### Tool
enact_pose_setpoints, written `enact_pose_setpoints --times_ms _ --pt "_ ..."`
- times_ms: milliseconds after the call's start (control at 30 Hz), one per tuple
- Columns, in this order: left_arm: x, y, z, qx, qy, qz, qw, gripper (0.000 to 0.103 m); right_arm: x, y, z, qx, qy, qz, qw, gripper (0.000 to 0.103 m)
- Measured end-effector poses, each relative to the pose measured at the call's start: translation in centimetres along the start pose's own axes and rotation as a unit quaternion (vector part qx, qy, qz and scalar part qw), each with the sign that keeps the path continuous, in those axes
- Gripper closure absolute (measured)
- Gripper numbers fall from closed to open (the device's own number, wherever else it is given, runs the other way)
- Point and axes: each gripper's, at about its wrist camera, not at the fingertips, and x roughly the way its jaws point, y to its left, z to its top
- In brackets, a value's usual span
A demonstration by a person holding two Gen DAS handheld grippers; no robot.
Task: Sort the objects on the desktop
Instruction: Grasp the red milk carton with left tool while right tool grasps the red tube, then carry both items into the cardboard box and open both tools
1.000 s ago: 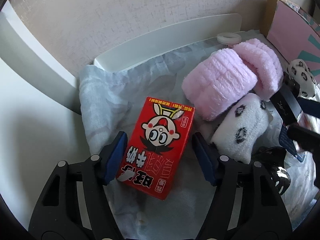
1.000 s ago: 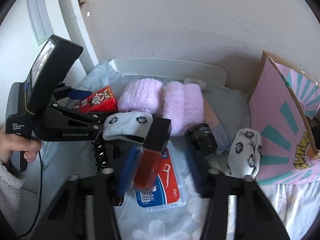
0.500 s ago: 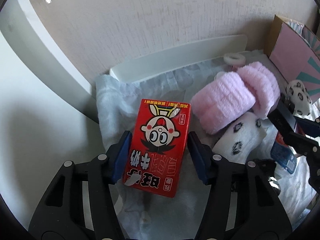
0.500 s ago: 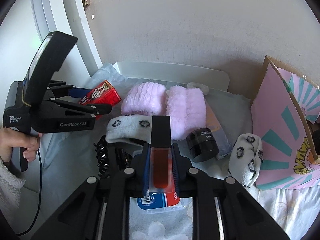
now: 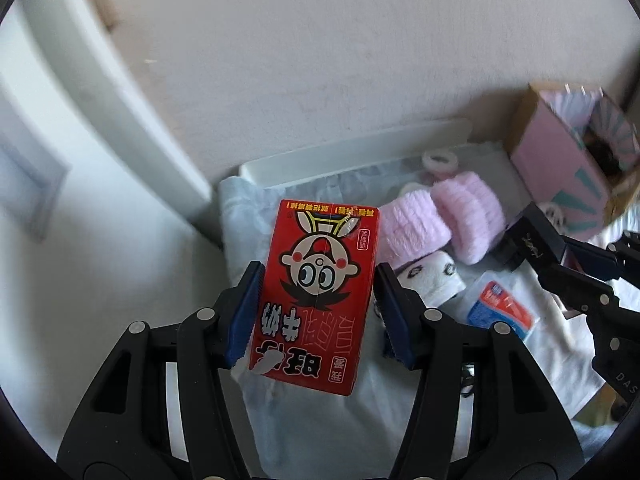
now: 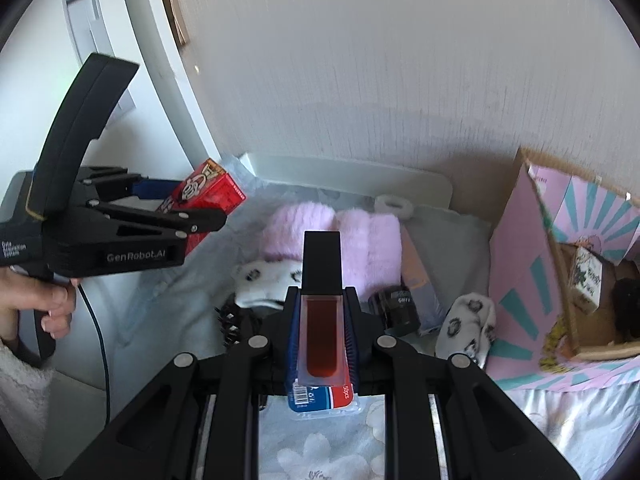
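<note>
My left gripper [image 5: 316, 304] is shut on a red milk carton [image 5: 320, 292] with a cartoon face, held clear above the pale blue cloth. The same carton [image 6: 208, 196] shows at the left of the right wrist view, between the left gripper's fingers [image 6: 160, 188]. My right gripper [image 6: 322, 332] is shut on a red lip gloss tube [image 6: 322, 320] with a tall black cap, lifted over a blue and red plastic packet [image 6: 324, 398]. In the left wrist view that tube's black cap [image 5: 532, 240] shows at the right edge.
Two pink fluffy rolls [image 6: 336, 236], white patterned socks [image 6: 466, 330], a black jar [image 6: 396, 306] and a black hair clip [image 6: 230, 320] lie on the cloth. An open pink and teal cardboard box [image 6: 552, 272] stands at the right. A white tray edge [image 6: 348, 172] runs along the wall.
Both grippers have risen. The left one closed on the red carton and lifted it off the cloth. The right one closed on the lip gloss tube and raised it.
</note>
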Motion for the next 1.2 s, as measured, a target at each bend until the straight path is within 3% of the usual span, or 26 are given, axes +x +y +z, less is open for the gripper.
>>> enact_pose_setpoints --times_ms 100,367,700,1000,1200 --pt "-0.4 -1.4 0.2 -0.036 0.005 -0.009 0.9993 0.05 -1.5 -0.7 1.1 0.002 -0.006 0.0 1.0 0.085" --pt "-3.7 -4.4 2.3 -0.045 -0.005 -0.023 0.9987 0.05 -6.2 -3.9 4.0 0.014 -0.018 0.012 1.0 0.085" --pt "-8.3 -12.3 7.3 -0.006 -0.064 -0.053 0.9965 0.05 -11.7 -11.0 6.1 0.03 -0.033 -0.009 0.999 0.085" --pt "-7.9 -18.4 10.8 -0.003 -0.075 -0.102 0.992 0.05 -15.2 -19.6 6.6 0.047 -0.034 -0.043 0.997 0.085" --pt "-5.4 -23.3 12.4 0.021 -0.057 -0.112 0.9918 0.05 -15.6 -24.1 6.5 0.046 -0.02 -0.065 0.997 0.085"
